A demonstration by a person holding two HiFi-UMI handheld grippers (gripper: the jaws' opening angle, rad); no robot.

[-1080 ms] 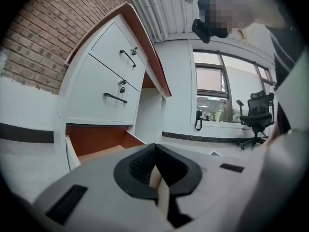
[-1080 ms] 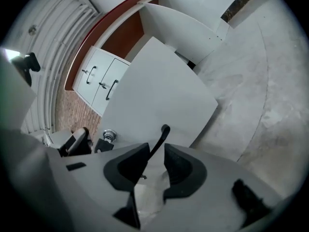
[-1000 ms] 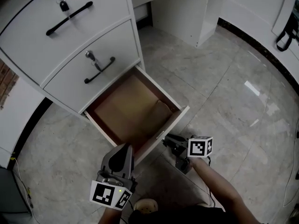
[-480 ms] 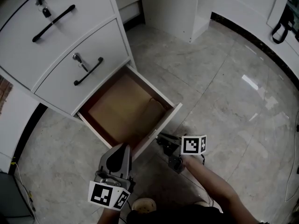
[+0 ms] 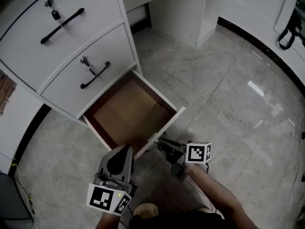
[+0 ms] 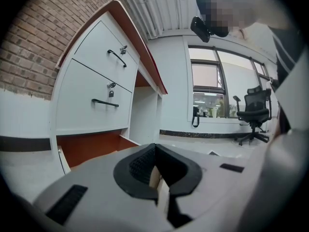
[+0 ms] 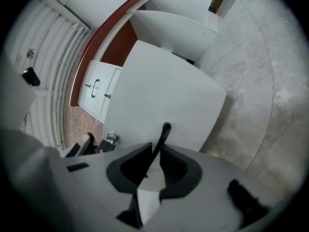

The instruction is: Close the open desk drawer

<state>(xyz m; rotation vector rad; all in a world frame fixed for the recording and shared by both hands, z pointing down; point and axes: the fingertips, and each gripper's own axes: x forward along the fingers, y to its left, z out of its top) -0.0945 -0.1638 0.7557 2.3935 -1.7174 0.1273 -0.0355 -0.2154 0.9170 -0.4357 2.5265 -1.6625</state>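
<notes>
The bottom drawer (image 5: 167, 124) of the white desk stands pulled out, its brown inside empty. My right gripper (image 5: 162, 146) is at the drawer's white front (image 7: 164, 95), shut on the thin black handle (image 7: 164, 131), which runs up between the two pads. A key sticks in the lock (image 7: 112, 138) to the left of it. My left gripper (image 5: 125, 151) hovers just in front of the drawer's near corner, shut with nothing held. In the left gripper view the left gripper (image 6: 155, 179) points past the drawer's reddish side (image 6: 91, 146).
Two closed drawers with black handles (image 5: 62, 19) (image 5: 94, 74) and keys sit above the open one. A white partition (image 5: 190, 13) stands behind on the grey marble floor (image 5: 228, 94). An office chair (image 6: 253, 112) is by the far window.
My right gripper has closed in on the drawer front and taken the handle, rising slightly. The left gripper has barely moved. The drawer stands about as far out as before.
</notes>
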